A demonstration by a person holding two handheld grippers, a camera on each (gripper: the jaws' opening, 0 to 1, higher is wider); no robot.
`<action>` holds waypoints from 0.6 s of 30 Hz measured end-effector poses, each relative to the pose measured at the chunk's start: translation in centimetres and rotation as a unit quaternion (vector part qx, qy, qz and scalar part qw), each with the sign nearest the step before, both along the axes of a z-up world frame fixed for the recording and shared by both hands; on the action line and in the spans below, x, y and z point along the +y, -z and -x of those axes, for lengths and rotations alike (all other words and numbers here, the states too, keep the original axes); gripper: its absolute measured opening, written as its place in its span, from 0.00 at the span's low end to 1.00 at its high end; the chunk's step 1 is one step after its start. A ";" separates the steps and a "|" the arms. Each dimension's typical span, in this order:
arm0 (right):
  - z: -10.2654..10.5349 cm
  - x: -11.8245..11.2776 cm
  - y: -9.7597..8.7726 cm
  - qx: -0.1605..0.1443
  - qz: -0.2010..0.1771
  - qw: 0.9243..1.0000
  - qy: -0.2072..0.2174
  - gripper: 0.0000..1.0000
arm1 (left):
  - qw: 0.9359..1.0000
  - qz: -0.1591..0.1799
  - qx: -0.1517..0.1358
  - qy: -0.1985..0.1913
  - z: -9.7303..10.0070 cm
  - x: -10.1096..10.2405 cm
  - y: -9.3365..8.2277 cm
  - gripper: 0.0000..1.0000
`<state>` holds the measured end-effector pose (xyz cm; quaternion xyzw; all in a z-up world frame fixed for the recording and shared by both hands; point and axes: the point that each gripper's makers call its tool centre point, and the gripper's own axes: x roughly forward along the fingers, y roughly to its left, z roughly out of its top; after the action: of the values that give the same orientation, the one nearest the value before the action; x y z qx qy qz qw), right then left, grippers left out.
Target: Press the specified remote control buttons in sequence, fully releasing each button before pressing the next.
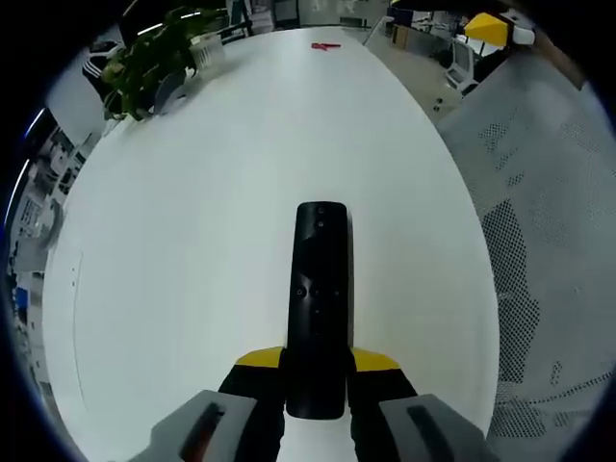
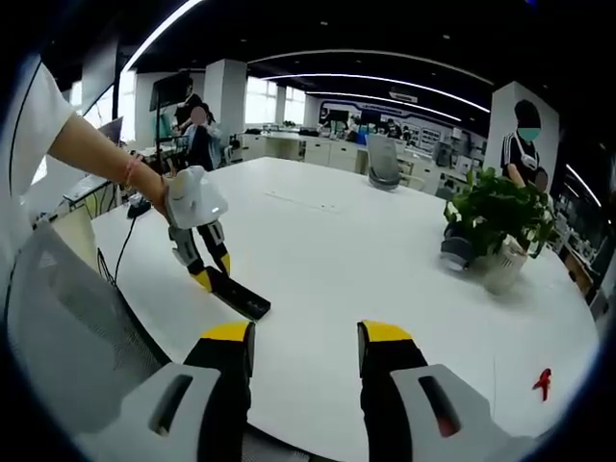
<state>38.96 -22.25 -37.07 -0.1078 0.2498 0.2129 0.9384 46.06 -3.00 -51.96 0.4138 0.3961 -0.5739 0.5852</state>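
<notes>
Holding the remote (image 1: pixel 320 308) flat on the white bench (image 1: pixel 192 250), your left hand-held gripper (image 1: pixel 318 371) pinched its near end; the right hand-held gripper (image 2: pixel 304 351) hovered spread, needing, I judge, to close before pressing.

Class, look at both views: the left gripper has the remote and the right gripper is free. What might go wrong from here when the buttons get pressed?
1. The left gripper clamps only the near end of the remote control; a press farther along it may tip it or make it slip.
2. The right gripper hangs open and well away from the remote, so its approach could miss the small buttons.
</notes>
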 end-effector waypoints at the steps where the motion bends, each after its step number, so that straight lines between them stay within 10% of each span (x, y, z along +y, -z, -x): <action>1: 0.0 0.0 0.0 0.000 0.001 1.000 -0.001 0.43 | 1.000 0.001 0.000 -0.002 0.1 0.1 0.0 0.24; 18: 0.2 0.6 0.3 0.007 0.009 1.000 -0.018 0.43 | 0.999 0.019 0.009 -0.034 4.2 0.9 0.0 0.24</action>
<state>38.75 -21.67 -37.32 -0.1193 0.2559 0.2278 0.9319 41.85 -2.15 -51.99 0.3839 0.4043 -0.5650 0.6082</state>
